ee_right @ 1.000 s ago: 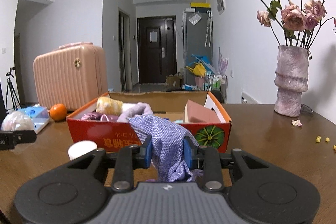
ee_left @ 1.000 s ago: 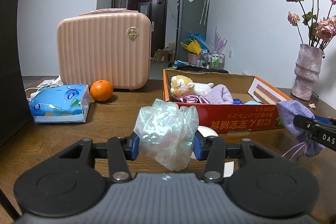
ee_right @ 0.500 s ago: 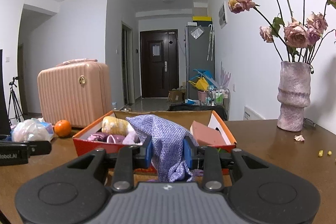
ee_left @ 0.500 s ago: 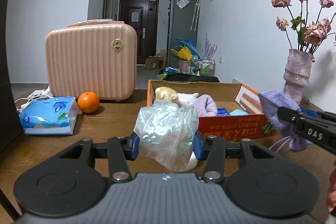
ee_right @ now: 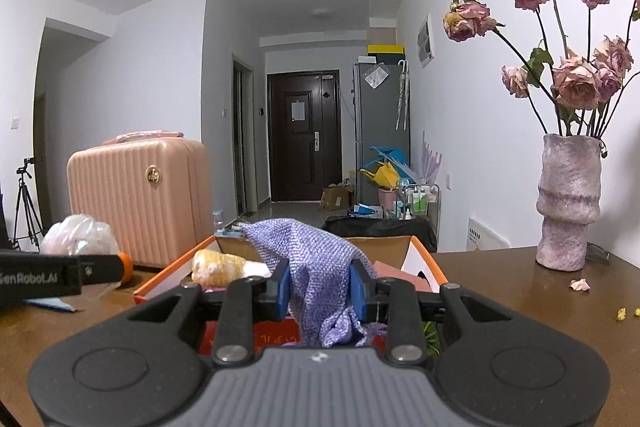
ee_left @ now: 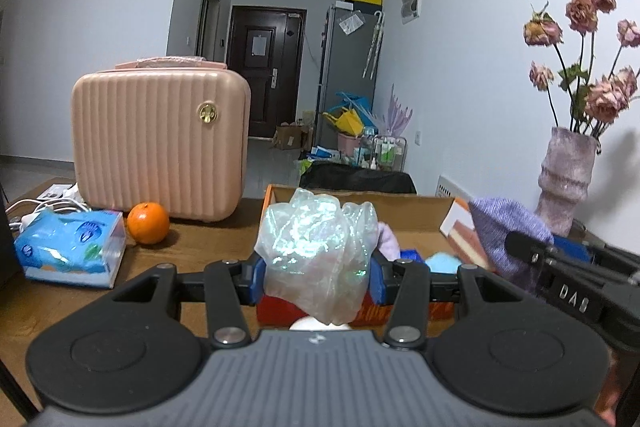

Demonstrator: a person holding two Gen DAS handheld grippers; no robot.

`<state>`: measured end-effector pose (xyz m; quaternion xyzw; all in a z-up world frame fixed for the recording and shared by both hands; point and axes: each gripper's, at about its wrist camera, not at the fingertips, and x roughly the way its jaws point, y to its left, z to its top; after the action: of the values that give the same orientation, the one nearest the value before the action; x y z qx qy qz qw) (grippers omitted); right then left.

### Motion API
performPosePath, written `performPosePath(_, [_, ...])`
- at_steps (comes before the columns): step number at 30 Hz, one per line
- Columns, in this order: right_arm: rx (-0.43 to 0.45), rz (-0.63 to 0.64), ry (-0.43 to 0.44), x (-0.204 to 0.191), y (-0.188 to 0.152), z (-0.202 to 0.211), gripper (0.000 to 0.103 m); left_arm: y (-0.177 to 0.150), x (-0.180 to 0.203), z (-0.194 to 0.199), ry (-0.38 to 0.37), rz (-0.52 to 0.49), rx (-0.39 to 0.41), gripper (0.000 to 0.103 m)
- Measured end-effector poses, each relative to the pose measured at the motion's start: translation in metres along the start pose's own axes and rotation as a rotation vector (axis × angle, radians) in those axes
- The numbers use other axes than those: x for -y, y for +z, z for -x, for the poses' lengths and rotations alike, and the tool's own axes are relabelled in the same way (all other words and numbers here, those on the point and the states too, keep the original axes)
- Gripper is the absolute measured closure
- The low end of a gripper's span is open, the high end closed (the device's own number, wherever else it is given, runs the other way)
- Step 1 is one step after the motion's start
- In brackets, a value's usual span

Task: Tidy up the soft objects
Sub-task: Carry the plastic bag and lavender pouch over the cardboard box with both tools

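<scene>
Progress since a second ago: you've lifted both loads off the surface (ee_left: 192, 247) and brought them closer to the box (ee_right: 168, 277); before, the box rim sat above the gripper line, now both views look over its near edge. Reads as transport nearly done, release next.

Left gripper (ee_left: 316, 277) is clamped on the crumpled plastic bag (ee_left: 318, 251), pads pressing its sides, bag bulging above and hanging below. Right gripper (ee_right: 319, 293) is clamped on the purple knit cloth (ee_right: 312, 263), which drapes down between the fingers. Both loads sit at about the box's near wall, not clearly inside yet.

Already in the box: yellow plush toy (ee_right: 218, 267), a pale purple soft item (ee_left: 388, 241), something blue (ee_left: 438, 261).

Hard to read:
- Box floor is mostly blocked by the bag and cloth, so you can't judge free space.
- White round thing (ee_left: 316, 325) under the bag is cut off by the gripper body; can't identify it.
- Cloth's lower end is hidden behind the right gripper, so snagging on the box wall can't be ruled out.
</scene>
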<state>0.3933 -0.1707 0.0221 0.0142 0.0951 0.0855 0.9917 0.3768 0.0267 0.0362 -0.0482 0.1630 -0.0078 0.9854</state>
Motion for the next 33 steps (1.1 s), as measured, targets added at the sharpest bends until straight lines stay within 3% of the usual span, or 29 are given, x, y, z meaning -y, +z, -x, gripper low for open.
performPosePath(33, [0.029, -0.118, 0.006, 0.014, 0.037, -0.113, 0.074, 0.046, 0.023, -0.109, -0.027, 0.047, 0.027, 0.055])
